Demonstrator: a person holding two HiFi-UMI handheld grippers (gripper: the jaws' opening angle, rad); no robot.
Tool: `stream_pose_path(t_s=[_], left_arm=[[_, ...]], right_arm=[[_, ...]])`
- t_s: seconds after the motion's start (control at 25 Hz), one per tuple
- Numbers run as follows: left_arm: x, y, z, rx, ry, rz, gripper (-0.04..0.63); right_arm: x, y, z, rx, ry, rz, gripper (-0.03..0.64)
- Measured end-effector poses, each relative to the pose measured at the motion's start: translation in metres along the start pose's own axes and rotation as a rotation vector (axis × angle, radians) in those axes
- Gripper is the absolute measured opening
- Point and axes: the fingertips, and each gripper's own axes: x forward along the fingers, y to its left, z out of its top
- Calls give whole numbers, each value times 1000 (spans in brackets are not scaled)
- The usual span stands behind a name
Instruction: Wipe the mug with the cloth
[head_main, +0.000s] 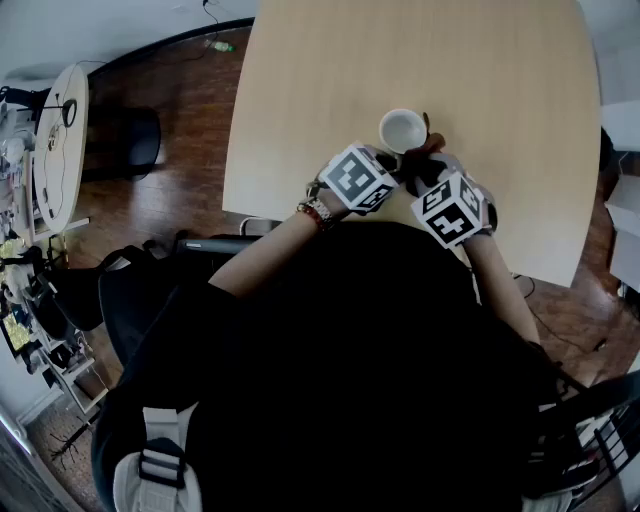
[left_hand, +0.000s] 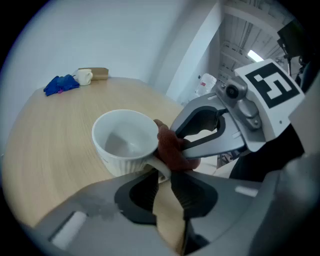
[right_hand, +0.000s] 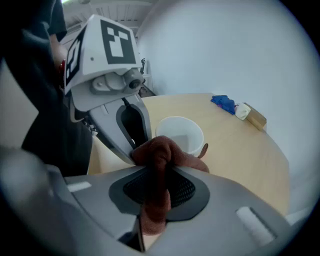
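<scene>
The white mug (left_hand: 125, 140) stands upright on the light wooden tabletop (head_main: 330, 90), near the edge that is closest to the person and about halfway along it. Its inside looks empty. Its handle points toward the person and reaches in between the tips of the left tongs (left_hand: 162, 177). The two dark pads of these tongs stand only a little apart, and they seem to be closed on the handle, so the body of the mug sits just in front of their tips.

The right tongs (right_hand: 157, 172) are closed tightly on the reddish-brown cloth (right_hand: 160, 152). The cloth is pinched between the pads, bulges out above them and also hangs a little below them. In the left gripper view this bundle lies against the side of the mug, just above the handle, at the rim. The tips of the two tongs come together at this same side of the mug, left and right of the handle.

At the far edge of the tabletop, well apart from the mug, lie a blue bundle (left_hand: 61, 84), a small white object (left_hand: 84, 76) and a brown box (left_hand: 99, 73), close to each other.
</scene>
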Motion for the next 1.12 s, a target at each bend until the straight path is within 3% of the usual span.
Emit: stream_pose_path(t_s=[0.24,0.4,0.6,0.88,1.12], left_arm=[[-1,-6,-2,21,48,-24,85],[-2,-7,-3,43,71,-27,86],[-4,-7,-5,93,118,-54,84],[-10,-4,-14,181,211,-114,81],[-13,-1,-20,289,296,-130,78]], right_arm=[[15,-5,-8,-55,42,-5,66],[33,-13,-26,-23,91,-7,66],[34,-14,-26,7,77,10,66],[6,-31,-29,114,-17,-17,66],[-19,-33,-23,100,-103,-6,66]])
